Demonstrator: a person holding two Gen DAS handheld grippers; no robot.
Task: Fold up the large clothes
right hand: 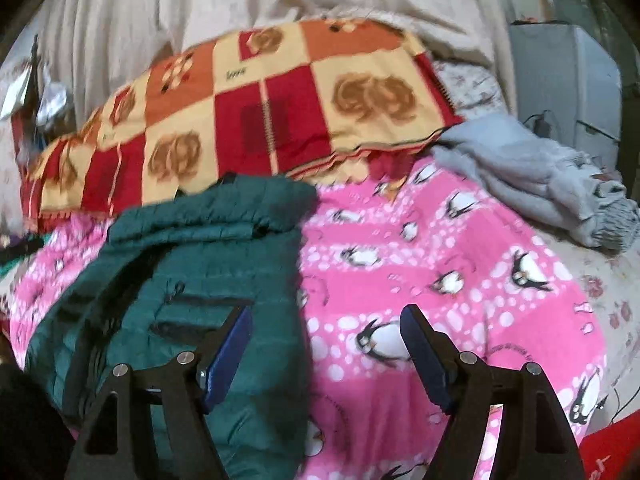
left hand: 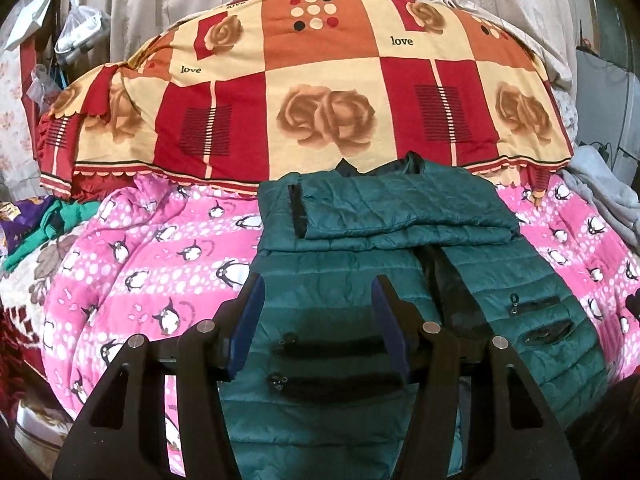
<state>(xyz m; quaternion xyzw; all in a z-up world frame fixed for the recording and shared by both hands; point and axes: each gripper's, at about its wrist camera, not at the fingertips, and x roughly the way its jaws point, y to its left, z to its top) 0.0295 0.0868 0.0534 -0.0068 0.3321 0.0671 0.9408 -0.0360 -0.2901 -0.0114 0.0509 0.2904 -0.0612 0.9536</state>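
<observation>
A teal quilted puffer jacket [left hand: 360, 264] lies front-up on a pink penguin blanket [left hand: 152, 256], with both sleeves folded across its chest. My left gripper [left hand: 318, 284] is open and empty, hovering above the jacket's left front panel near two black zip pockets. In the right wrist view the jacket [right hand: 208, 264] lies at the left on the blanket [right hand: 440, 264]. My right gripper [right hand: 326, 316] is open and empty, straddling the jacket's right edge, with its left finger [right hand: 230, 344] over the jacket and its right finger over the blanket.
A red, orange and cream rose-patterned quilt [left hand: 320, 92] is piled behind the jacket. A grey garment [right hand: 532, 172] lies at the back right of the bed. Green and purple clothes [left hand: 40, 224] lie at the left. Beige curtains hang behind.
</observation>
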